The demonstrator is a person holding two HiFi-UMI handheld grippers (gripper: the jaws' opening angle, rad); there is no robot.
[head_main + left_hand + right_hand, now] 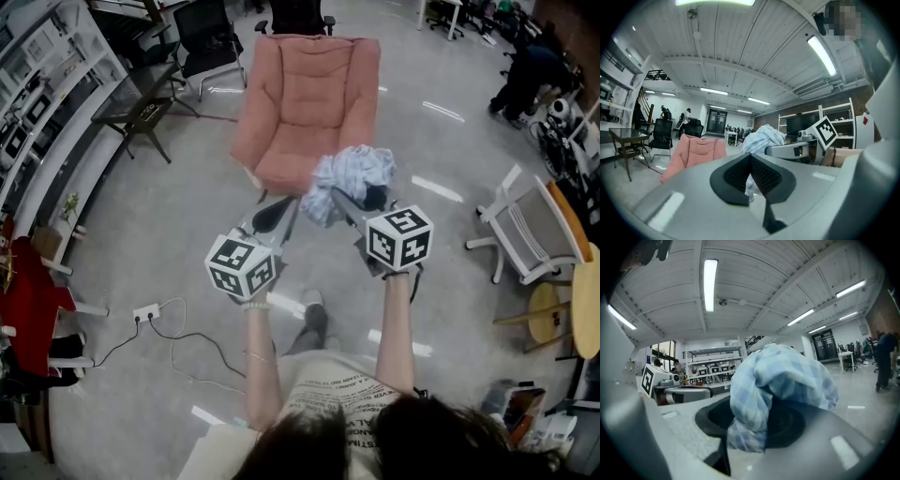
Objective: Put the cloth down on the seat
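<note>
While the cloth hangs in my two grippers, floor (169, 216): grey; I stand on it facing the chair.
chair (305, 84): pink armchair, upright, straight ahead of me and near. I see nothing lying on it.
seat (281, 167): the pink cushion at the front of the chair. It is bare and it is where the load must end up. From my head view its front edge sits just beyond my gripper tips.
cloth (352, 173): pale blue check, bunched into a loose lump and held in the air at the tips of both grippers. As far as I can tell it touches nothing but my jaws. I judge the step in hand to be the carry toward the seat, with the put-down not yet begun.
right gripper (361, 199): its jaws stand fairly wide, closed on the bulk of the cloth. The wad fills the gap and spills over the top, so this side bears most of the load.
left gripper (277, 214): just beside the right one. Its jaws are almost together, and a thin pale strip of cloth seems nipped in the slit between them. Next I need to bring both hands forward over the cushion and lower them. Then I spread both pairs of jaws so that neither side drags the cloth off the edge.
</note>
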